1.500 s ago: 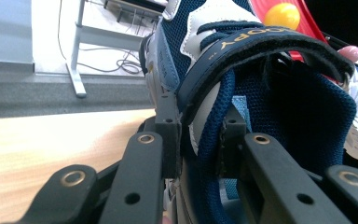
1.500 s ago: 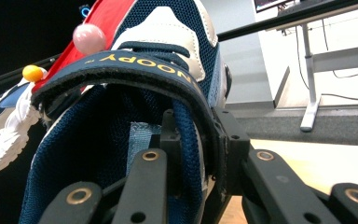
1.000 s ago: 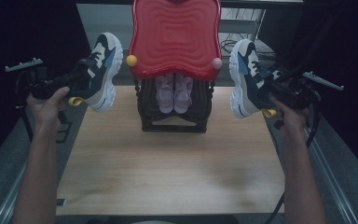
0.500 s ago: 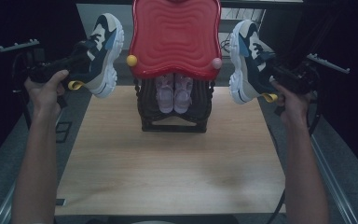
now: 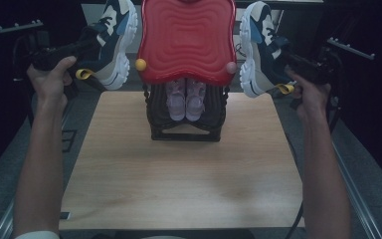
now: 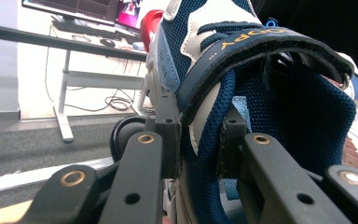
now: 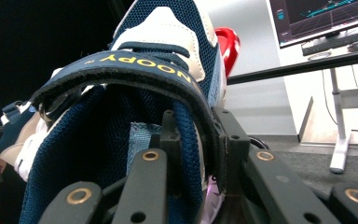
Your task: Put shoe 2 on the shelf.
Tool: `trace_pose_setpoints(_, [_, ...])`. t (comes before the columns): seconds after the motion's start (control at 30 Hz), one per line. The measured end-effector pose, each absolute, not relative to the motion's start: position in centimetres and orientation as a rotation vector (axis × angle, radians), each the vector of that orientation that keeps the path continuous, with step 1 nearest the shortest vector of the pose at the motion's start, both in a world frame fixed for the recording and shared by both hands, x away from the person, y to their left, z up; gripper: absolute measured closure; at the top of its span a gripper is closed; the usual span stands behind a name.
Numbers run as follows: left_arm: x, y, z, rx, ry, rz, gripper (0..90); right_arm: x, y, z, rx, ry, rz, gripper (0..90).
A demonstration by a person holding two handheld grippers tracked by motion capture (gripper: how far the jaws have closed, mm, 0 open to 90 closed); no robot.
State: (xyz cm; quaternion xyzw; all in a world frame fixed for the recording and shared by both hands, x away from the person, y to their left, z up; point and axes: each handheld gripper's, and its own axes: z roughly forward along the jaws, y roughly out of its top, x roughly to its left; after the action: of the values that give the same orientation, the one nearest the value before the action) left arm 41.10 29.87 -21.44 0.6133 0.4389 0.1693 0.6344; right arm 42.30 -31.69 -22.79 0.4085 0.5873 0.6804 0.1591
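1. The left gripper (image 5: 82, 47) is held up at the left of the red rack top (image 5: 186, 40), with its jaws clamped on the collar wall of the left sneaker (image 5: 112, 42).
2. In the left gripper view, one jaw sits outside the left sneaker (image 6: 261, 93) and the other inside its opening, pinching the navy mesh just below the strap.
3. The right gripper (image 5: 291, 62) is held up at the right of the rack top, with its jaws clamped on the collar wall of the right sneaker (image 5: 258, 47).
4. In the right gripper view, one jaw is inside the right sneaker (image 7: 135, 121) and the other outside, with the padded wall squeezed between them.
5. Both sneakers hang in the air, well above the bench (image 5: 179, 174), with their white soles turned towards the rack top and their toes pointing away from the person.
6. A yellow heel loop (image 5: 83, 74) dangles from the left sneaker near the person's left hand (image 5: 52, 79).
7. The rack (image 5: 186, 127) stands at the far middle of the bench, and a pair of pink shoes (image 5: 185, 97) sits on its shelf under the red top.
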Motion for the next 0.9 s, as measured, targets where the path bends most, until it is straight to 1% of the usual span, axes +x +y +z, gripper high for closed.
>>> trace_pose_setpoints(0.53, [43.5, 26.0, -18.9, 1.395, 0.99, 0.377, 75.4, 44.5, -27.4, -19.8, 1.151, 1.712, 1.976, 76.6])
trace_pose_setpoints(0.9, [44.8, 23.3, -18.2, 1.402, 0.99, 0.384, 75.3, 46.1, -24.6, -19.0, 1.174, 1.721, 1.954, 76.6])
